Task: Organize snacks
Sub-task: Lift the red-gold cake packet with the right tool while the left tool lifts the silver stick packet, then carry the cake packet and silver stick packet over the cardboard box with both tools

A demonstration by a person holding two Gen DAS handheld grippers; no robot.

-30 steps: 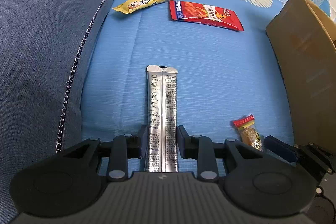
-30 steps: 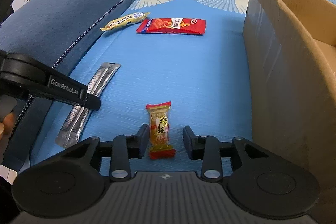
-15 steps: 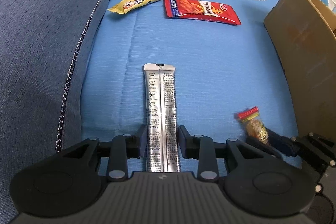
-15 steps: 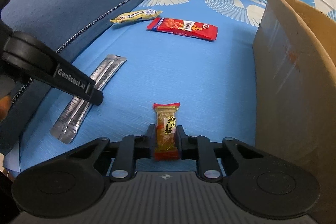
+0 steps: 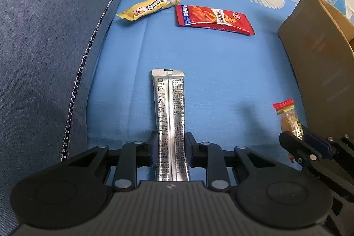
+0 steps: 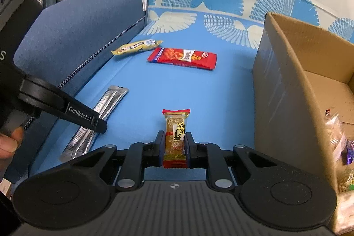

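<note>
A long silver stick packet (image 5: 170,116) lies on the blue sofa seat, its near end between the fingers of my left gripper (image 5: 170,148), which stand just beside it without clearly pressing. My right gripper (image 6: 175,148) is shut on a small snack bar with red ends (image 6: 176,136) and holds it lifted above the seat; the bar also shows in the left wrist view (image 5: 288,118). A yellow candy bar (image 5: 150,7) and a red snack packet (image 5: 213,19) lie farther back. The silver packet also shows in the right wrist view (image 6: 99,116).
An open cardboard box (image 6: 287,85) stands on the seat at the right, with several wrapped snacks in its near corner (image 6: 338,138). The dark blue sofa arm (image 5: 48,41) with a chain-like trim rises on the left.
My right gripper has closed on the small snack bar and lifted it, tilting up toward the box. My left gripper stays around the silver packet's near end.
</note>
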